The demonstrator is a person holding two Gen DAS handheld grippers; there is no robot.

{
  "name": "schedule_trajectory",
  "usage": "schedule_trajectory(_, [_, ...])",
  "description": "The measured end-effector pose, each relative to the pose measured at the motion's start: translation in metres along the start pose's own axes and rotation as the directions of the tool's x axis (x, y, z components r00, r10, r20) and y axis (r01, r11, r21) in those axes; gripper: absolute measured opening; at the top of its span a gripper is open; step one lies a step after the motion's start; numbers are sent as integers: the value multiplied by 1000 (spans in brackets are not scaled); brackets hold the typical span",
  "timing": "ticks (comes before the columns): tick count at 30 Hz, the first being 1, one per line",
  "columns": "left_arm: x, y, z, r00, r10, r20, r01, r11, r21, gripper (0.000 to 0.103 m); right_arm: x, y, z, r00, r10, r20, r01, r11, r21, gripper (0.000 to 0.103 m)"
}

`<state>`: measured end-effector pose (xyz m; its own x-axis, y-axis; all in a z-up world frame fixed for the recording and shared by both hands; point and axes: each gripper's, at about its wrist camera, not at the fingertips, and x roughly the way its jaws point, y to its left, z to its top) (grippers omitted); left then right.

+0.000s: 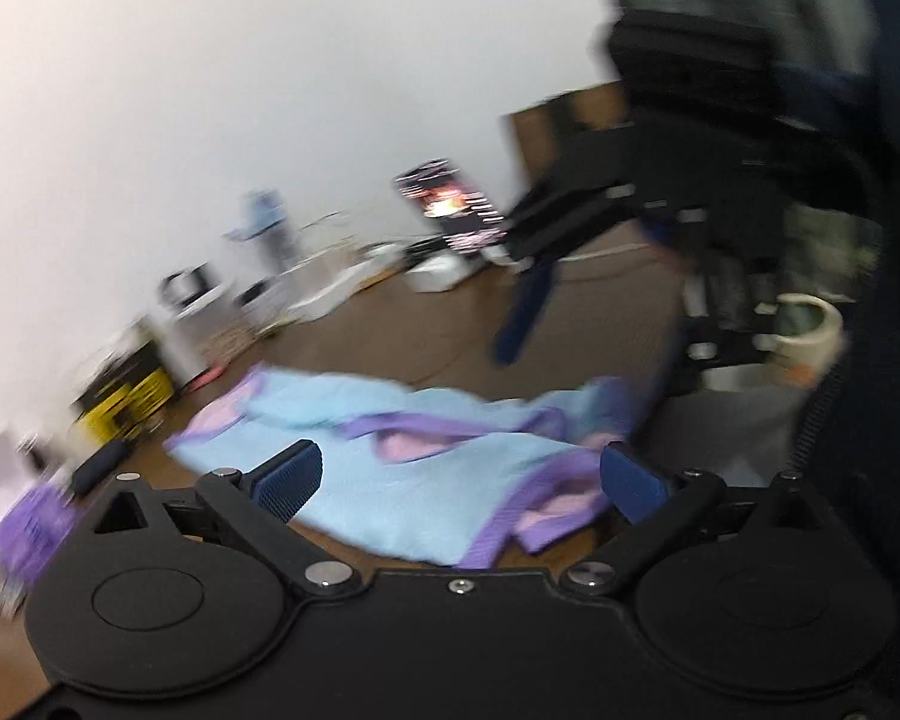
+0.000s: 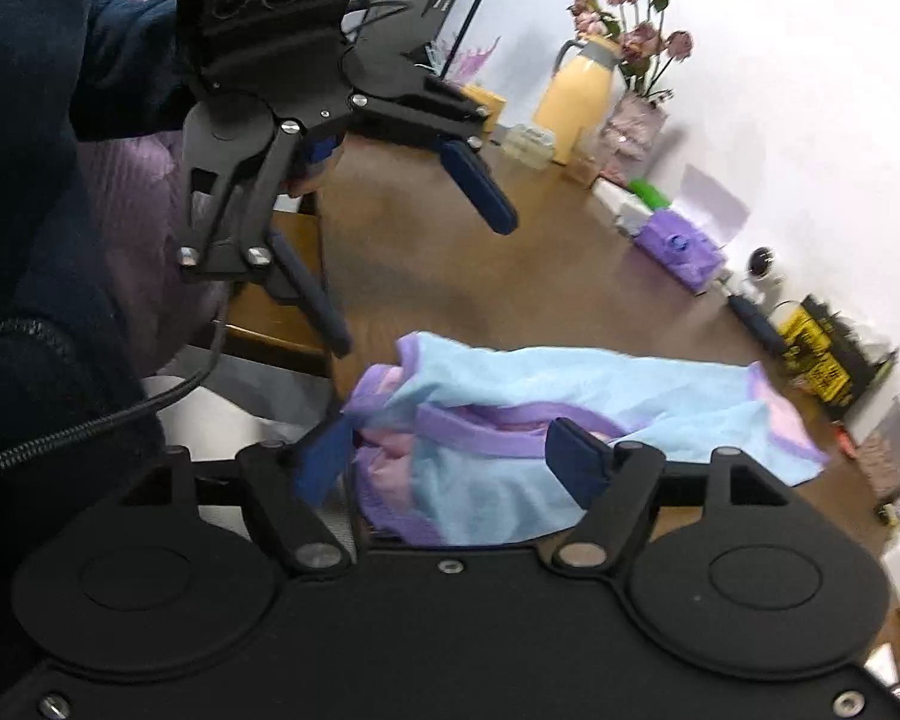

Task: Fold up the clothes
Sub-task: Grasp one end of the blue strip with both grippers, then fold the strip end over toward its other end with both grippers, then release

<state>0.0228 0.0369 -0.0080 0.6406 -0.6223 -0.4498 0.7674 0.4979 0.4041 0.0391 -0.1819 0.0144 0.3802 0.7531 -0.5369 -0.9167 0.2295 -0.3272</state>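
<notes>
A light blue garment (image 2: 576, 414) with purple trim and pink patches lies crumpled on the brown table (image 2: 510, 276), near the edge closest to the person. In the left wrist view the same garment (image 1: 426, 468) spreads flat across the wood, blurred.

The left gripper (image 2: 426, 276) hangs above the table just behind the garment, fingers spread wide and holding nothing; from its own camera it (image 1: 459, 480) frames the cloth between two blue pads without touching it that I can tell. The right gripper (image 2: 450, 468) sits low over the garment's near end, jaws wide apart, nothing pinched. From the left view it (image 1: 576, 324) shows up as a dark blur above the far end.

Along the wall stand a yellow jug (image 2: 579, 102), pink flowers (image 2: 636, 6) in a vase, a purple pack (image 2: 678, 249) and a yellow-black box (image 2: 822, 354).
</notes>
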Motion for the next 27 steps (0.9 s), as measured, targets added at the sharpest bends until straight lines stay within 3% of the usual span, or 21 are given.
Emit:
schedule_trajectory(5, [25, 9, -4, 998, -61, -36, 60, 998, -22, 99, 15, -15, -8, 999, 40, -17, -39, 994, 98, 68])
schedule_trajectory(8, [33, 14, -5, 991, -119, -56, 116, 992, -54, 90, 14, -18, -10, 999, 50, -19, -48, 991, 126, 47])
schedule_trajectory(10, [36, 12, -5, 976, -200, -86, 193, 978, -81, 63, 12, -16, -13, 998, 55, -16, -52, 989, 136, 31])
schedule_trajectory(11, [37, 8, -5, 964, -244, -108, 234, 968, -93, 61, 11, -15, -14, 998, 56, -14, -54, 989, 141, 24])
schedule_trajectory(12, [34, 5, -5, 966, -238, -98, 231, 970, -77, 55, 11, -15, -14, 998, 58, -13, -56, 988, 146, 12])
schedule_trajectory(15, [27, 8, 3, 956, -276, -100, 271, 961, -56, 25, 8, -11, -14, 998, 70, -2, -69, 984, 163, 8])
schedule_trajectory(16, [24, 12, 6, 954, -287, -90, 283, 958, -57, 20, 6, -10, -12, 997, 79, 2, -79, 986, 148, 8])
schedule_trajectory(20, [22, 41, 21, 956, -285, -65, 283, 958, -42, 20, -8, -17, 1, 999, 46, 29, -49, 995, 90, 8])
schedule_trajectory(23, [30, 66, 31, 960, -271, -64, 270, 963, -20, 20, -13, -44, 16, 998, 20, 56, -24, 997, 69, 8])
schedule_trajectory(27, [45, 100, 47, 962, -268, -60, 269, 963, 6, 20, 0, -84, 28, 1000, -16, 23, 16, 1000, 17, 8])
